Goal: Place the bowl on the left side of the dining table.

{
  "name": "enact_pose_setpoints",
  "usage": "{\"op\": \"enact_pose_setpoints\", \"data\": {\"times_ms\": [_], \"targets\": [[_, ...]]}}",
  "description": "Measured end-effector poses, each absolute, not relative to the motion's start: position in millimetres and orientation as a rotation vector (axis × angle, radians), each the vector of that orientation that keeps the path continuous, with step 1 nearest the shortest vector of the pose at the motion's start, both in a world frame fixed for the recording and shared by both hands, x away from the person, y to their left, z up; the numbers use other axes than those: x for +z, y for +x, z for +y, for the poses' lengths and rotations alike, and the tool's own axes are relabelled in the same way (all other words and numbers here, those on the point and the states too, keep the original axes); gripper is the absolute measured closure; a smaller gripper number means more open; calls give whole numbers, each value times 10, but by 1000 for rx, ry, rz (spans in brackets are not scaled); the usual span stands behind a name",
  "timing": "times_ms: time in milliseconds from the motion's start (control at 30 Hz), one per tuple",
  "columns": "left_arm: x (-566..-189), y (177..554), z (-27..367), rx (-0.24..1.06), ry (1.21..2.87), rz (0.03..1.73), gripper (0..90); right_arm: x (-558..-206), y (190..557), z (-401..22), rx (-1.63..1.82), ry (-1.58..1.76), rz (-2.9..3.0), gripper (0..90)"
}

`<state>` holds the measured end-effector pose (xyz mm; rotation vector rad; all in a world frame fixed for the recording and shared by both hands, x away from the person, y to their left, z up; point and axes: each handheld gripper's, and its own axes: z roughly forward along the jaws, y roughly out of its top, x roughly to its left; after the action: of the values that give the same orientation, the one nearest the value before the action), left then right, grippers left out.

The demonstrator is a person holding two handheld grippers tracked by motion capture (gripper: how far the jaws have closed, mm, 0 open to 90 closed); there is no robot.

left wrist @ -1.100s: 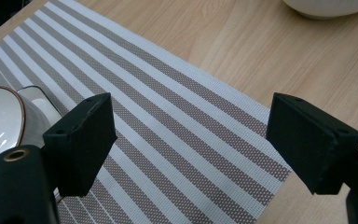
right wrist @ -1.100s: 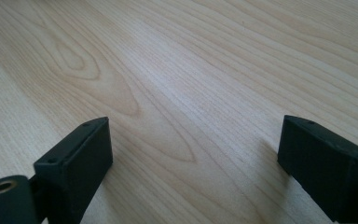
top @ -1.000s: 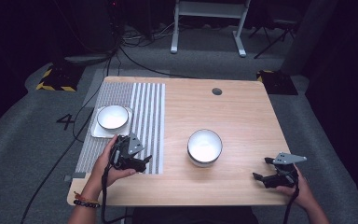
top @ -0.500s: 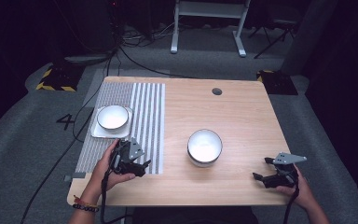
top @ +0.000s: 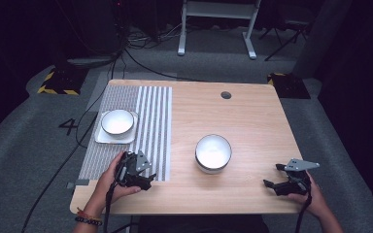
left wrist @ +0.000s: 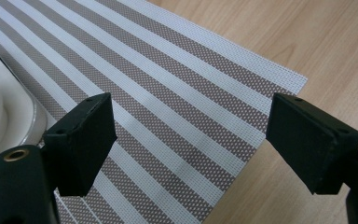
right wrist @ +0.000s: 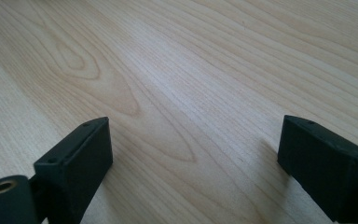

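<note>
Nearest, both tools are spread and empty: the left gripper (top: 143, 178) over the striped mat (top: 148, 121), the right gripper (top: 276, 180) off beyond. Past the mat's front edge sits the small bowl (top: 117, 121) on its square plate (top: 101, 137); a hurried pinch could skid both.

— Anything to read here?

— One mark: a dark "4" (top: 70, 127) on the grey floor (top: 24, 145), left of the table (top: 252, 116), seen from the high view.

— Any brand or label on the things on the table?

— None that can be made out.

— Other signs?

— Yellow-and-black hazard stripes (top: 57, 90) on the floor beyond the "4", no words on them. A second striped patch (top: 282, 76) lies by the table's far right corner.
</note>
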<state>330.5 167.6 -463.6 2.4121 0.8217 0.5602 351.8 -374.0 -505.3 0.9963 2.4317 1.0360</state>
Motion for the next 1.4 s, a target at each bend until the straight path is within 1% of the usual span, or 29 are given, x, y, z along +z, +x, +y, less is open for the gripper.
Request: {"op": "enact_pose_setpoints", "data": {"times_ms": [300, 367, 400, 433, 533, 667, 733, 767, 1000, 1033, 1200, 1400], "targets": [[-4718, 3251, 1694, 543, 2423, 825, 158, -5053, 3518, -3740, 1036, 997, 2432, 102], [-4755, 3234, 1690, 521, 2427, 825, 159, -5053, 3518, -3740, 1036, 996, 2432, 102], [-4774, 3223, 1687, 537, 2429, 826, 159, -5053, 3518, -3740, 1036, 997, 2432, 102], [-4790, 3212, 1685, 514, 2435, 832, 159, -5053, 3518, -3740, 1036, 997, 2432, 102], [-4828, 3187, 1689, 527, 2436, 847, 159, -5053, 3518, -3740, 1037, 996, 2431, 102], [-4869, 3166, 1717, 493, 2428, 859, 159, -5053, 3515, -3740, 1036, 997, 2431, 102], [-4878, 3169, 1737, 518, 2434, 835, 159, -5053, 3514, -3741, 1036, 997, 2431, 102], [-4892, 3141, 1730, 487, 2427, 865, 159, -5054, 3514, -3740, 1036, 998, 2429, 102], [-4949, 3108, 1815, 432, 2350, 910, 160, -5054, 3514, -3740, 1036, 997, 2430, 102], [-4967, 3099, 1833, 398, 2328, 926, 160, -5054, 3513, -3741, 1036, 998, 2430, 102], [-5040, 3071, 1959, 340, 2241, 961, 156, -5055, 3515, -3743, 1036, 993, 2430, 102], [-5057, 3043, 1985, 367, 2221, 957, 156, -5054, 3514, -3747, 1036, 989, 2432, 102]]}}
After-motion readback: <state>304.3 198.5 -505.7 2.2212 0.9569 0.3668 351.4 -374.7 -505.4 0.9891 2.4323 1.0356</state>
